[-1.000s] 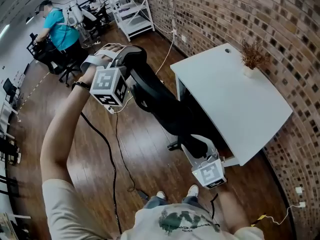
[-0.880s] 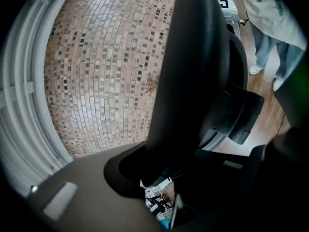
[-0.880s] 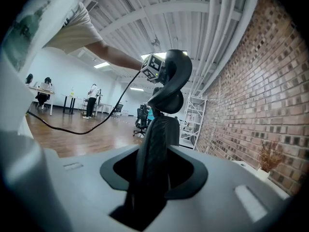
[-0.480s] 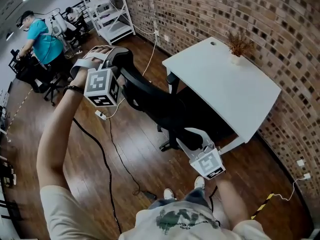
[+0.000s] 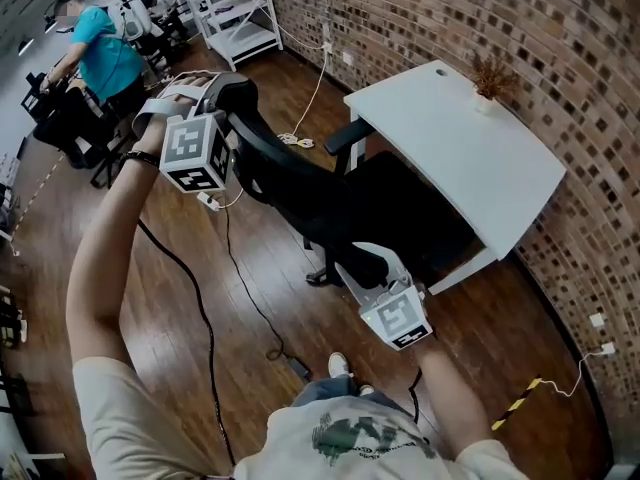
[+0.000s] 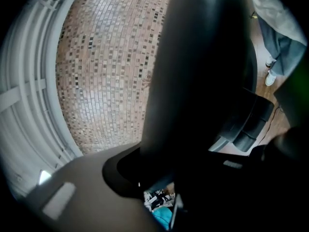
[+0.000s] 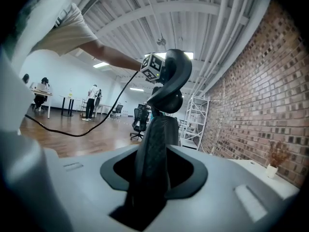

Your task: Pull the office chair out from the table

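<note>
Nearest, at the bottom of the head view: the person's torso, cut off by the frame edge; one shoe [image 5: 340,365] shows on the wood floor [image 5: 150,298]; a black cable [image 5: 205,313] runs across the boards.

Right hand-held gripper [image 5: 371,272]: clenched on the lower side edge of the office chair [image 5: 340,208] backrest; in the right gripper view [image 7: 149,170] the mesh edge stands squarely between the jaws, pads pressed on it; the lower end of that edge is lost in shadow.

Left hand-held gripper [image 5: 226,102]: clamped on the headrest [image 5: 240,93]; in the head view its jaws are covered by the hand and the marker cube; the left gripper view [image 6: 159,178] is dark and blurred, with one black mass, the headrest, filling the gap between the jaws.

Office chair: turned at an angle just in front of the desk [image 5: 470,158]; the seat's far part is hidden under the desk edge; one armrest [image 5: 340,136] shows by the desk corner; the base is mostly hidden, only one leg [image 5: 320,276] visible.

On the desk: a small pot with dried stems [image 5: 487,78].

Beyond: brick wall [image 5: 480,18]; white shelf rack [image 5: 238,13]; a seated person in a teal shirt [image 5: 100,53], partly cut off.
</note>
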